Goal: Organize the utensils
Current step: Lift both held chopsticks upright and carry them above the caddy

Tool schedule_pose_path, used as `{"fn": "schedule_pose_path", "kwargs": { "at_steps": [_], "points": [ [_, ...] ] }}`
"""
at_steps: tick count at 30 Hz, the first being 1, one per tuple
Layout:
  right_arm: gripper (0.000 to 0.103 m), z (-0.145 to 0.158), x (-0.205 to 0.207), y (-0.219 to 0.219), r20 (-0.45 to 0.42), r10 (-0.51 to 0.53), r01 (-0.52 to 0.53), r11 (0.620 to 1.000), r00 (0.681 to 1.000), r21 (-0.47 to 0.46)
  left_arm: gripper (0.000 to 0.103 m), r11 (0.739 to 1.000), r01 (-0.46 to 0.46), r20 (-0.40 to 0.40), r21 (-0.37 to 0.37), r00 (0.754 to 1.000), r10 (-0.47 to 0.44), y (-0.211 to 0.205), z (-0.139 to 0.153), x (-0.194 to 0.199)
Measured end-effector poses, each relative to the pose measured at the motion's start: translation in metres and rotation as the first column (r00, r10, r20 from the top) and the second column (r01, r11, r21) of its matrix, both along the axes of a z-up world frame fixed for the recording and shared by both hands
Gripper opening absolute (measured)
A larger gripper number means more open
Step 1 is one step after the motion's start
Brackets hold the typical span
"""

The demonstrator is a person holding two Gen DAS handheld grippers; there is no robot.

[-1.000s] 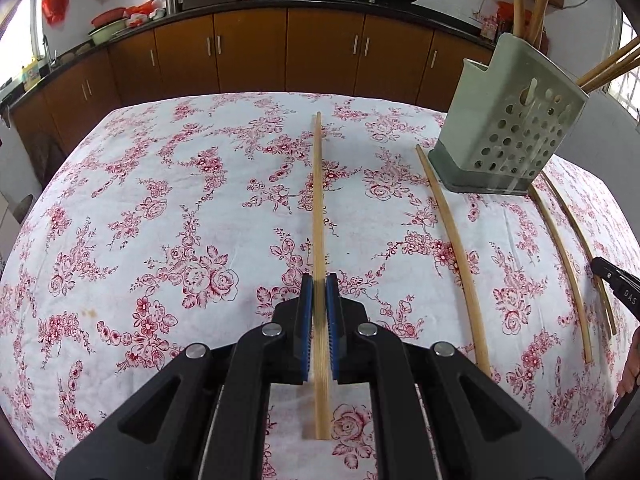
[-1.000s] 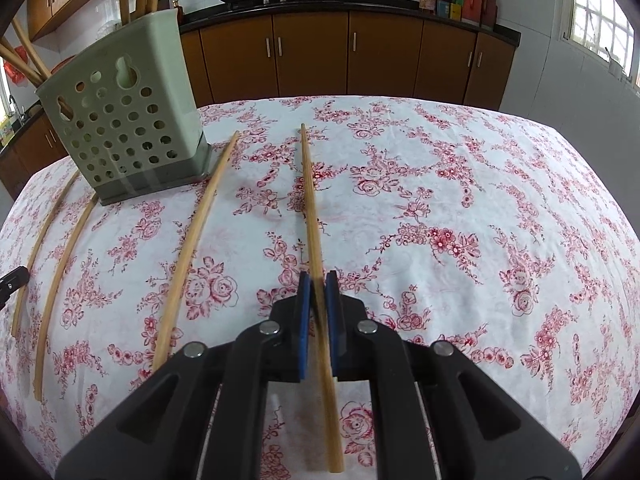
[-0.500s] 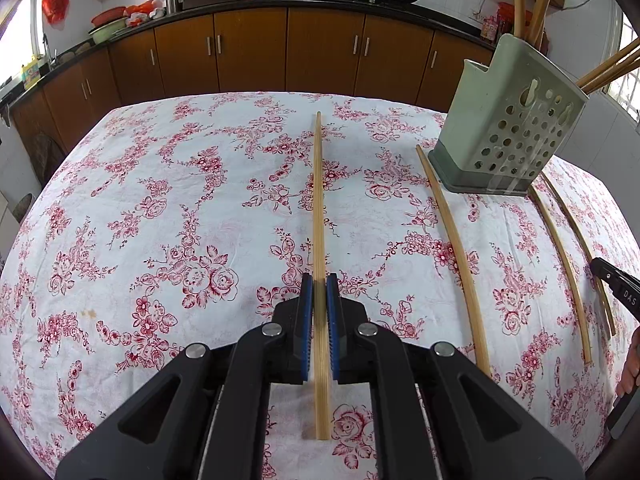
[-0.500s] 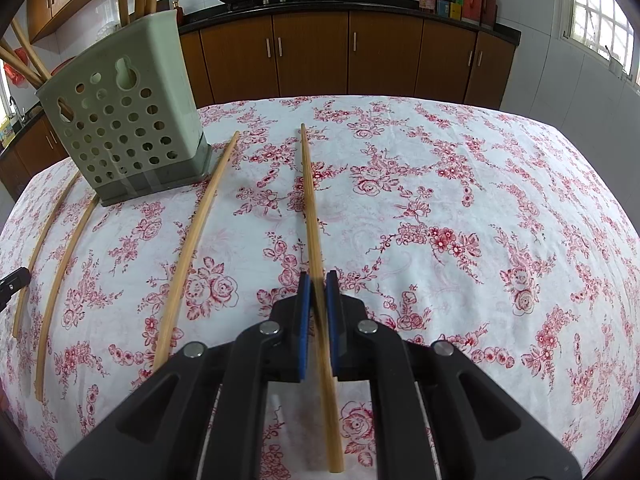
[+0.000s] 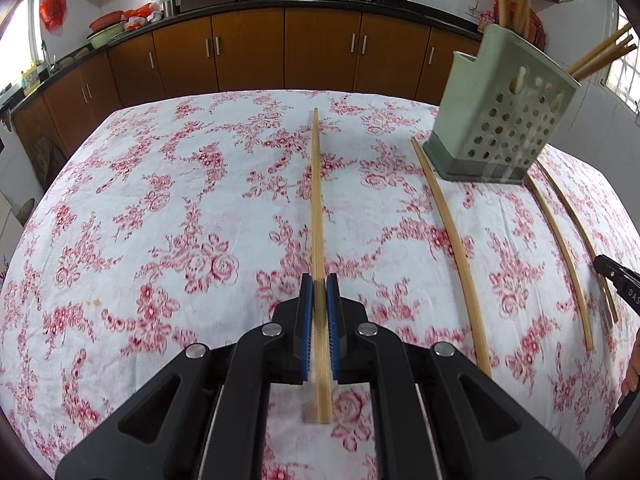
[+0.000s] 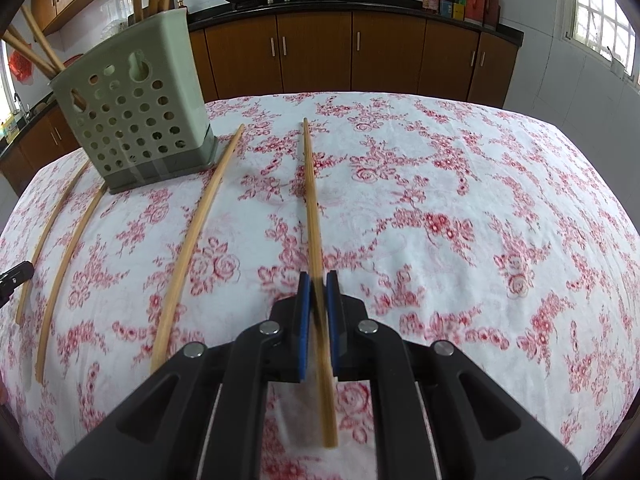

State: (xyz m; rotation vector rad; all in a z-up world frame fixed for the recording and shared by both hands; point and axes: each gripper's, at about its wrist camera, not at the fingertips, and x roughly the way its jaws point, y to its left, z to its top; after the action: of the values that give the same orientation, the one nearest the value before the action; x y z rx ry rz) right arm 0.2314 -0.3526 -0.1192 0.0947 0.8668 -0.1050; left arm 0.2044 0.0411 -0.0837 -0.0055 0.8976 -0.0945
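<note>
My left gripper (image 5: 319,280) is shut on a long bamboo chopstick (image 5: 317,200) that points away over the floral tablecloth. My right gripper (image 6: 319,278) is shut on another bamboo chopstick (image 6: 311,200), which slants slightly left. A green perforated utensil holder (image 5: 500,120) with several chopsticks standing in it sits at the far right in the left wrist view and at the far left in the right wrist view (image 6: 136,116). Three more chopsticks lie on the cloth beside the holder (image 5: 452,240) (image 5: 560,248) (image 6: 196,240).
The table (image 5: 160,200) has a white cloth with red flowers. Brown kitchen cabinets (image 5: 320,52) and a counter with woks stand behind it. The right gripper's tip (image 5: 616,284) shows at the right edge of the left wrist view.
Both grippers have lifted slightly with their chopsticks; the near ends of the chopsticks look blurred. The holder and the loose chopsticks have not moved.
</note>
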Motion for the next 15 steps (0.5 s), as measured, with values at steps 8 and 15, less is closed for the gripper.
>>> {"fn": "schedule_pose_path", "kwargs": {
  "at_steps": [8,15],
  "points": [
    [0.008,0.004,-0.011,-0.002,-0.007,0.014,-0.014,1.0,1.0,0.016,0.007,1.0,-0.003,-0.01,0.007,1.0,0.003,-0.001,0.0,-0.013],
    [0.008,0.054,-0.031,-0.011,0.127,-0.004,0.001,1.0,0.992,0.028,0.007,1.0,0.0,0.084,-0.027,0.996,0.002,0.006,0.046,-0.028]
  ]
}}
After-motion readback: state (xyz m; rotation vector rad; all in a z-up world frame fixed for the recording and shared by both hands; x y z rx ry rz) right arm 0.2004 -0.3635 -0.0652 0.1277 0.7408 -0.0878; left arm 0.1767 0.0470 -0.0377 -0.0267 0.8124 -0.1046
